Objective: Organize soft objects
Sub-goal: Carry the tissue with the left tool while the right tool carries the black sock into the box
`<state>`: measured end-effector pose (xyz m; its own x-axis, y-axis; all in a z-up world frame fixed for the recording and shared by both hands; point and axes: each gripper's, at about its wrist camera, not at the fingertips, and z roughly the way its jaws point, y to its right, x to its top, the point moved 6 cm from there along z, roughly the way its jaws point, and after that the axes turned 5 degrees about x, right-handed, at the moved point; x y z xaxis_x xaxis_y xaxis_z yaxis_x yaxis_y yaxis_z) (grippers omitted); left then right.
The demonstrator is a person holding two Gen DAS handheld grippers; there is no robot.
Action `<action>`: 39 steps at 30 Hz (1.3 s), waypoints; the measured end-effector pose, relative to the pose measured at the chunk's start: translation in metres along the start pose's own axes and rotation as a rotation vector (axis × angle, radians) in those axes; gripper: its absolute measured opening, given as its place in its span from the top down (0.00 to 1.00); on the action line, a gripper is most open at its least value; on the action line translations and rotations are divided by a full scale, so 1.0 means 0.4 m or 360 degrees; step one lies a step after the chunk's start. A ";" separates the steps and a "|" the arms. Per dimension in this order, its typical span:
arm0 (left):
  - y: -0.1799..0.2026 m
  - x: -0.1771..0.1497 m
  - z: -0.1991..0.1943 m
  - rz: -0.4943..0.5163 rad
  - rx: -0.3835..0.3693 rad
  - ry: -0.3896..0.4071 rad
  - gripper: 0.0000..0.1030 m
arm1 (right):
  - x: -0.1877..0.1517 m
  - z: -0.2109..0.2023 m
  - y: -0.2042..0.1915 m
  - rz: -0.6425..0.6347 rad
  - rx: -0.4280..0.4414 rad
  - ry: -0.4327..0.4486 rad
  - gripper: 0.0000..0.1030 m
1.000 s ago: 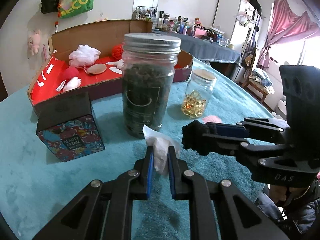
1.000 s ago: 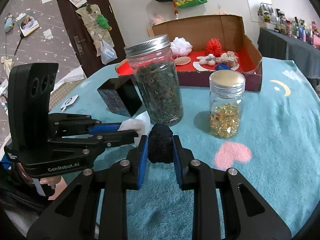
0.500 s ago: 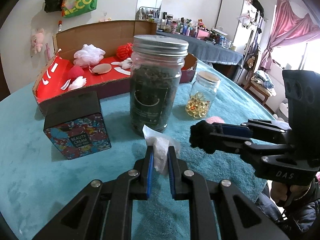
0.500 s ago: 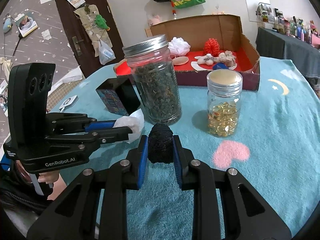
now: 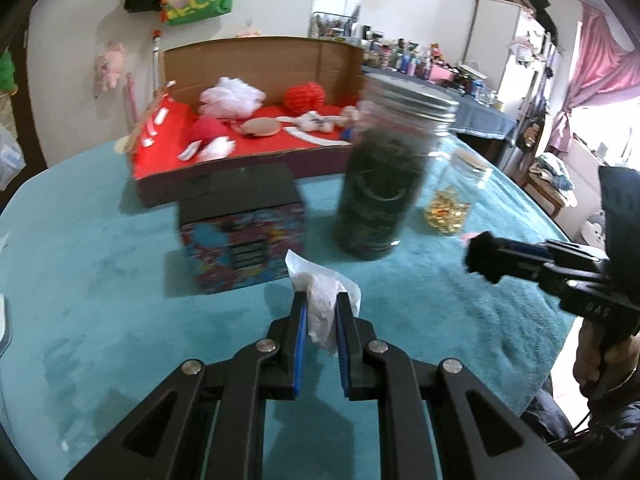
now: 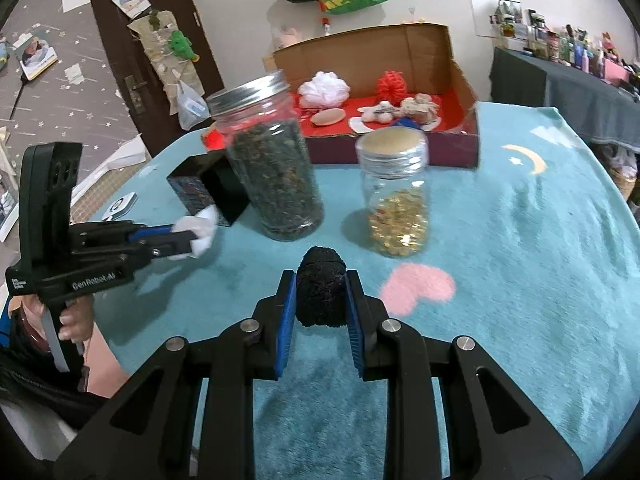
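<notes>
Tabletop under teal plush cloth (image 6: 520, 240). Left gripper (image 5: 320, 312) clamps crumpled white tissue (image 5: 324, 292) between narrowly spaced blue-padded fingers, held above cloth just in front of patterned black tin (image 5: 240, 236). Right gripper (image 6: 320, 292) pinches black fuzzy pompom (image 6: 320, 288), fingers closed against both its sides, above cloth near pink heart print (image 6: 416, 286). Beyond: tall jar of dried leaves (image 6: 272, 168), metal lid; smaller jar of golden capsules (image 6: 396, 196). Behind jars, cardboard box (image 6: 400, 52) with red floor holds white pouf (image 6: 324, 88), red pouf (image 6: 392, 84), small plush pieces.
</notes>
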<state>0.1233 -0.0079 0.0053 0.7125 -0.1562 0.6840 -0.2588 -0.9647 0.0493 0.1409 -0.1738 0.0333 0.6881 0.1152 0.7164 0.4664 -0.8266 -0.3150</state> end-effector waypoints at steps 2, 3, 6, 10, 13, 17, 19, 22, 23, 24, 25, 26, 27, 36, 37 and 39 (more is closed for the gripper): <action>-0.026 -0.006 -0.003 -0.0026 0.0032 -0.0006 0.87 | 0.000 -0.005 0.012 0.0011 -0.0022 0.0001 0.78; -0.039 -0.009 -0.005 -0.0040 0.0045 -0.0008 0.87 | 0.000 -0.007 0.018 0.0017 -0.0032 0.0000 0.78; -0.069 -0.015 -0.011 -0.0068 0.0078 -0.0013 0.87 | 0.002 -0.015 0.038 0.0037 -0.0058 0.0005 0.78; -0.107 -0.020 -0.017 -0.0100 0.0125 -0.0018 0.87 | 0.005 -0.027 0.061 0.0059 -0.0089 0.0014 0.78; -0.138 -0.026 -0.022 -0.0128 0.0161 -0.0024 0.87 | 0.006 -0.034 0.077 0.0072 -0.0115 0.0014 0.78; -0.179 -0.032 -0.026 -0.0164 0.0213 -0.0034 0.87 | 0.008 -0.040 0.102 0.0099 -0.0141 0.0010 0.78; -0.203 -0.034 -0.028 -0.0181 0.0244 -0.0043 0.87 | 0.009 -0.044 0.117 0.0116 -0.0157 0.0006 0.78; -0.240 -0.029 -0.024 -0.0210 0.0285 -0.0056 0.87 | 0.013 -0.047 0.138 0.0136 -0.0180 0.0001 0.78; -0.252 -0.027 -0.022 -0.0217 0.0295 -0.0058 0.87 | 0.016 -0.048 0.145 0.0142 -0.0186 0.0000 0.78; -0.264 -0.024 -0.019 -0.0225 0.0299 -0.0057 0.87 | 0.017 -0.048 0.153 0.0150 -0.0190 -0.0001 0.78; -0.274 -0.019 -0.017 -0.0232 0.0299 -0.0054 0.87 | 0.020 -0.049 0.163 0.0162 -0.0193 0.0000 0.78; -0.284 -0.013 -0.014 -0.0233 0.0297 -0.0049 0.87 | 0.023 -0.049 0.170 0.0170 -0.0191 0.0000 0.78; -0.290 -0.007 -0.012 -0.0228 0.0290 -0.0040 0.87 | 0.026 -0.048 0.178 0.0176 -0.0191 -0.0002 0.78; -0.296 0.069 0.035 -0.0058 0.0173 0.0002 0.87 | 0.087 -0.023 0.242 0.0192 -0.0107 -0.0019 0.78; -0.294 0.075 0.042 -0.0031 0.0155 0.0006 0.87 | 0.095 -0.019 0.247 0.0191 -0.0087 -0.0021 0.78; -0.296 0.089 0.058 0.0000 0.0110 0.0003 0.87 | 0.110 -0.010 0.255 0.0183 -0.0043 -0.0029 0.78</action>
<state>0.1943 0.0957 0.0069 0.7111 -0.1559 0.6856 -0.2132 -0.9770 -0.0010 0.2166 -0.2553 0.0350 0.7462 0.0289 0.6651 0.3689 -0.8495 -0.3771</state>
